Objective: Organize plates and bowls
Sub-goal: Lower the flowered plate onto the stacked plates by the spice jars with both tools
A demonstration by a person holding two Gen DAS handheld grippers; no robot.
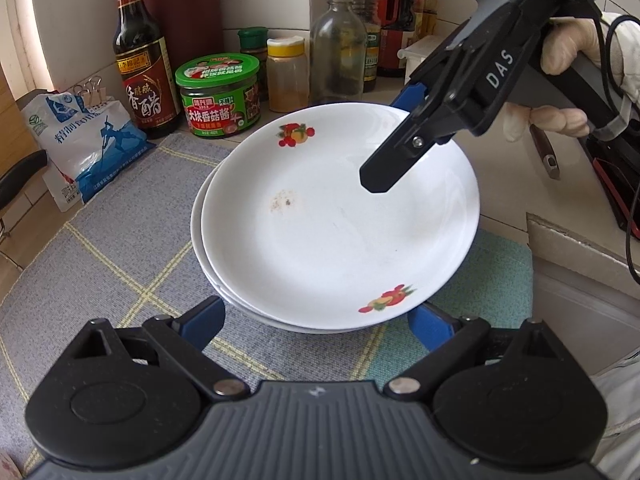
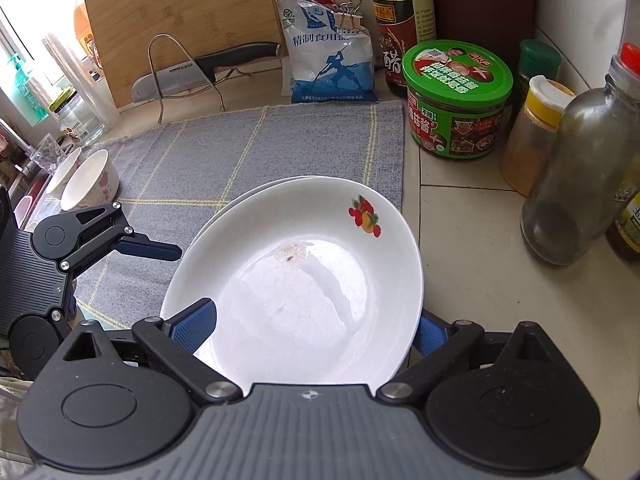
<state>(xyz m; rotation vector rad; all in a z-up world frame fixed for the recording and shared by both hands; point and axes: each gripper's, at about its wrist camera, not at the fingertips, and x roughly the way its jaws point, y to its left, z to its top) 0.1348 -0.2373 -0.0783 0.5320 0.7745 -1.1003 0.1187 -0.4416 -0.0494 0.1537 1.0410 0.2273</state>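
A white plate with fruit prints (image 1: 340, 224) lies on top of a second white plate (image 1: 200, 232) on a grey checked mat (image 1: 120, 240). My right gripper (image 1: 394, 140) straddles the top plate's far rim, one finger over the plate and one blue pad behind the rim; in the right wrist view (image 2: 316, 324) its jaws stand wide around the plate (image 2: 304, 272). My left gripper (image 1: 316, 320) is open at the near edge of the stack, one pad each side. Two small bowls (image 2: 86, 180) sit at the mat's left.
Sauce bottle (image 1: 140, 60), green-lidded jar (image 1: 220, 96), spice jars and a glass bottle (image 1: 338, 48) line the wall behind the plates. A salt bag (image 1: 88, 140) leans at left. A cutting board (image 2: 180, 20) and knife (image 2: 200, 68) stand beyond the mat.
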